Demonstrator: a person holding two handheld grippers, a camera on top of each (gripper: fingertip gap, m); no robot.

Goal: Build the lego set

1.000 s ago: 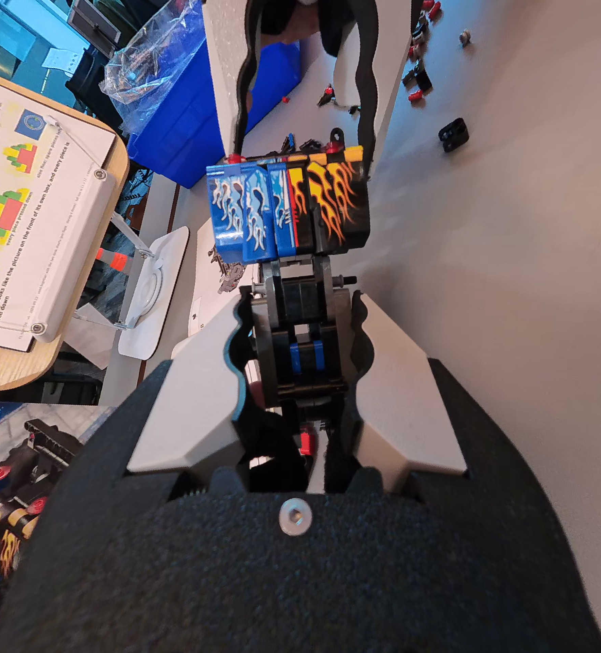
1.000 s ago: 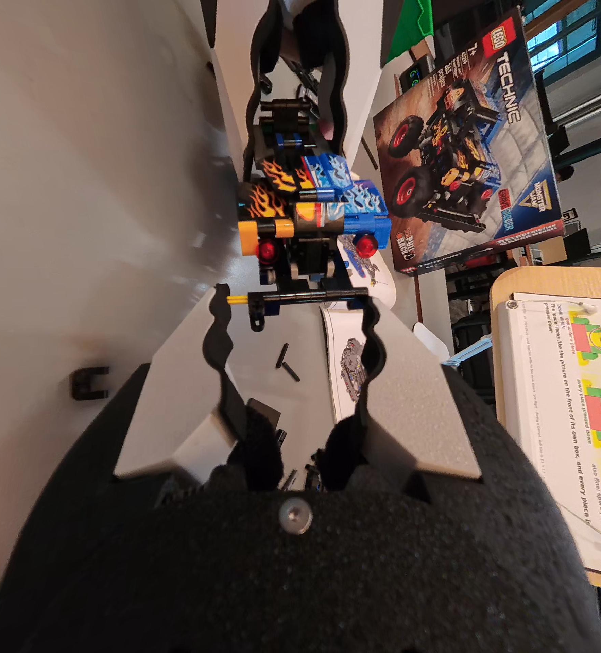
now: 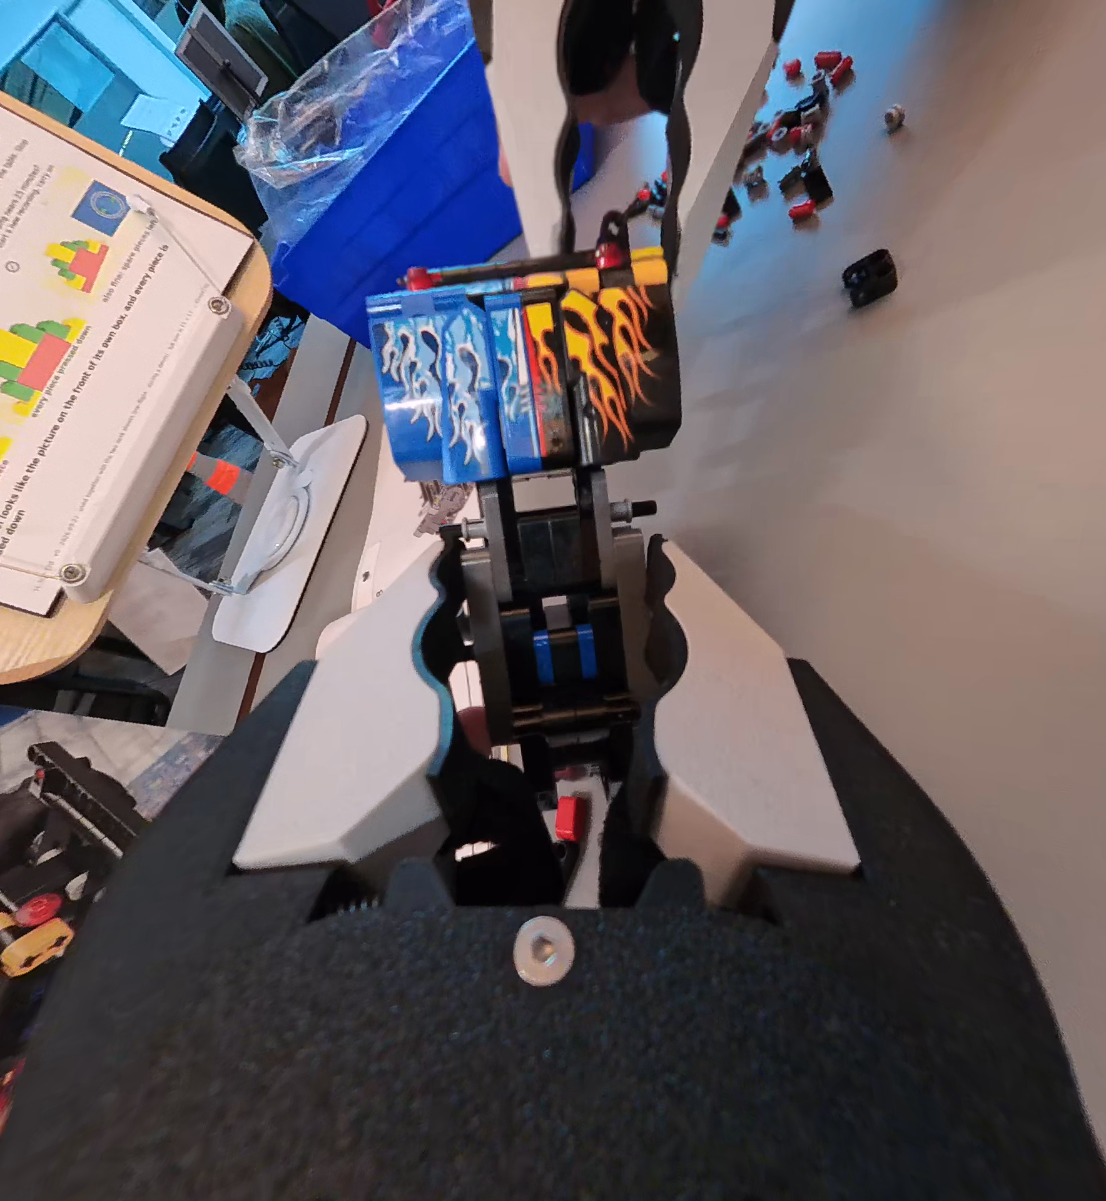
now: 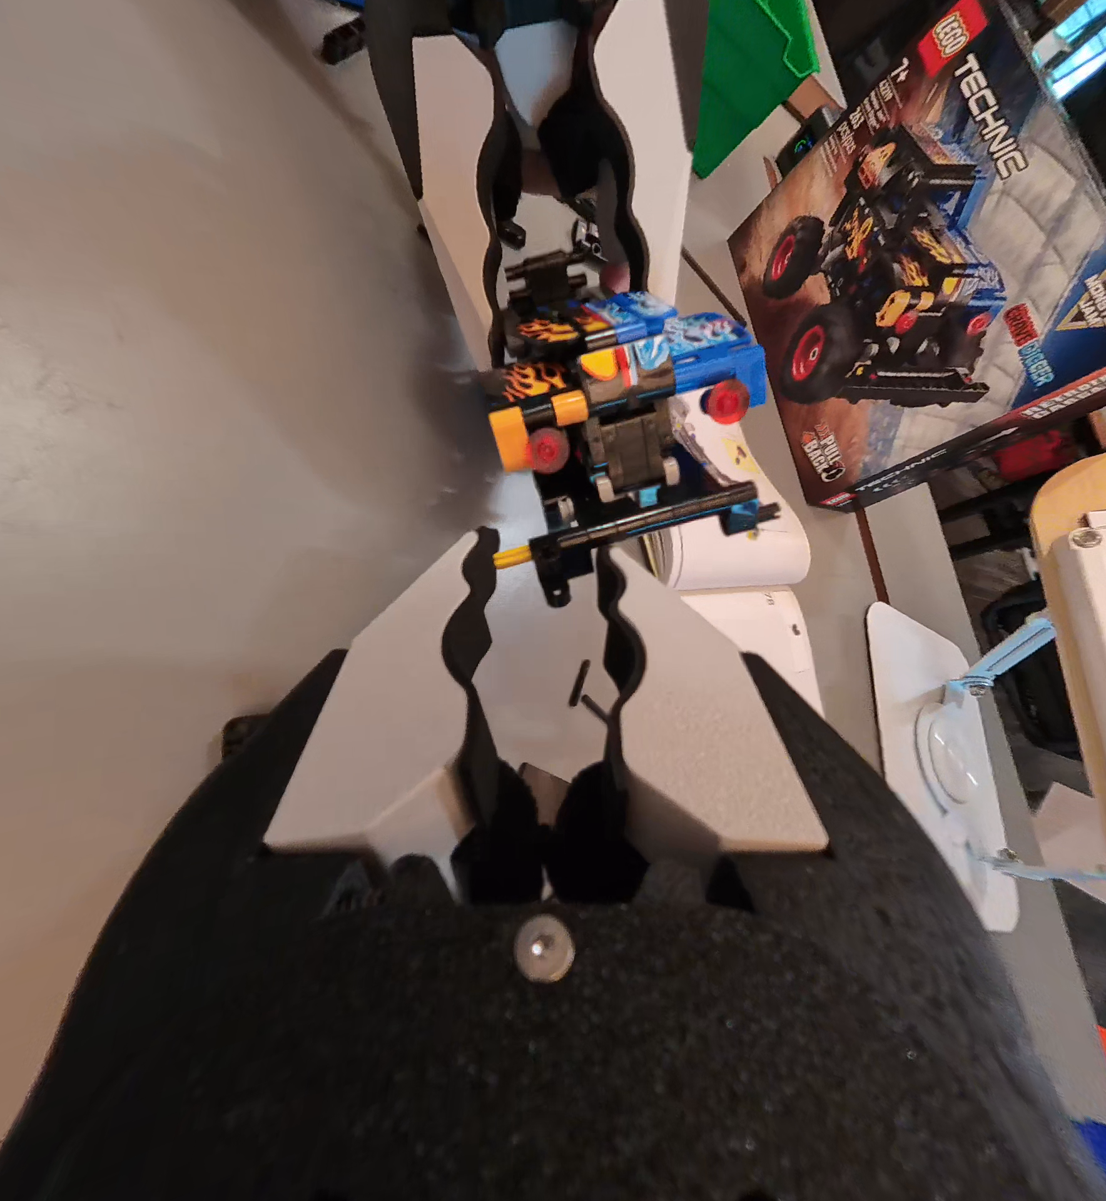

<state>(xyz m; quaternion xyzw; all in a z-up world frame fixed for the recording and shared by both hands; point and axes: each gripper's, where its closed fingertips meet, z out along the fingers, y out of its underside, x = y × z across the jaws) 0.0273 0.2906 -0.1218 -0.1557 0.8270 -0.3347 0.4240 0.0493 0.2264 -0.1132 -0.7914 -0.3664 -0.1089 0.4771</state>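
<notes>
Right gripper point(image 4: 540, 559) fingertips straddling the black axle point(image 4: 641, 520) of the flame-patterned lego truck point(image 4: 622, 390), left gripper point(image 4: 560, 286) clamping its far end, set box point(image 4: 940, 260) on the desk point(image 4: 147, 390).

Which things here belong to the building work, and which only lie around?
In use:
truck model
left gripper
right gripper
loose Lego pieces
set box
instruction booklet

Lying about:
blue bin
plastic bag
green bin
instruction sign
</notes>
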